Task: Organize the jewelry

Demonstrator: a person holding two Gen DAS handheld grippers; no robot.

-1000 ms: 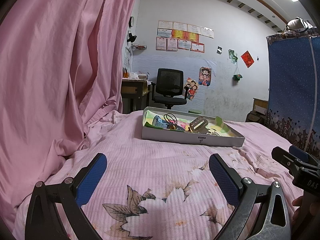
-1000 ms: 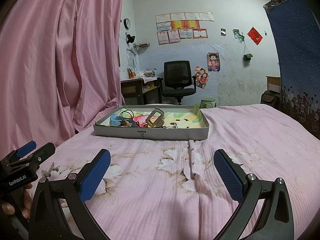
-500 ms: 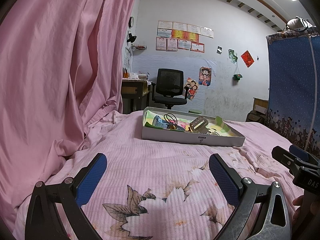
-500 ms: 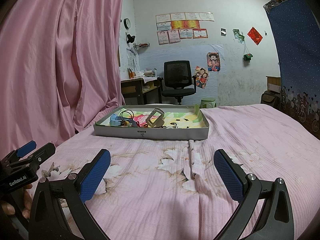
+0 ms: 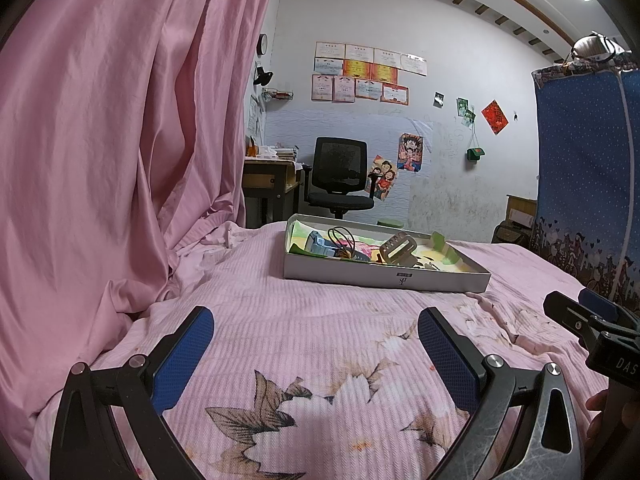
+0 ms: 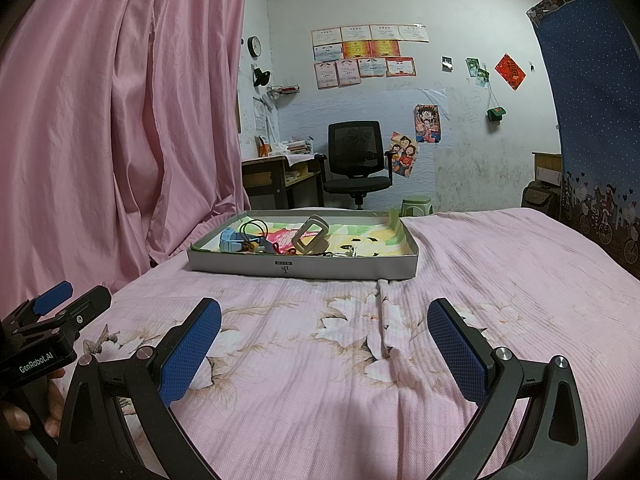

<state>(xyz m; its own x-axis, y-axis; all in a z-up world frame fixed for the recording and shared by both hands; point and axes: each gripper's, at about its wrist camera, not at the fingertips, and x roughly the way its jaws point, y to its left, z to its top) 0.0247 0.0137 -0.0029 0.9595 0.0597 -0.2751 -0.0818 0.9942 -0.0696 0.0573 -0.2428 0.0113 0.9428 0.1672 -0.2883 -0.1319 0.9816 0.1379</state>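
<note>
The shallow grey cardboard tray (image 6: 304, 269) with a colourful cartoon liner sits on the pink floral bedspread (image 6: 500, 264), well ahead of both my tools. Inside it I see a light blue wristwatch (image 6: 232, 243) at the left, a loop of thin black cord (image 6: 256, 227) just behind it, and a beige rectangular bangle (image 6: 311, 236) standing tilted near the middle; a few small trinkets lie close to the front wall, too small for me to identify. From the left wrist view the same tray (image 5: 384, 277) lies ahead and a little right, the watch (image 5: 318, 243) and the bangle (image 5: 398, 246) visible in it.

My left gripper (image 5: 316, 338) hangs low over the bedspread (image 5: 280, 320), its blue-padded jaws spread wide with nothing between them. My right gripper (image 6: 324, 328) is likewise spread wide and holds nothing, with a raised fold of the cover running between the pads toward the tray.

A hanging pink curtain (image 6: 112, 120) flanks the bed on the left. Beyond the bed stand a black mesh office chair (image 6: 356, 160) and a wooden desk (image 6: 280, 176), with certificates (image 6: 368, 54) pinned on the white wall.
</note>
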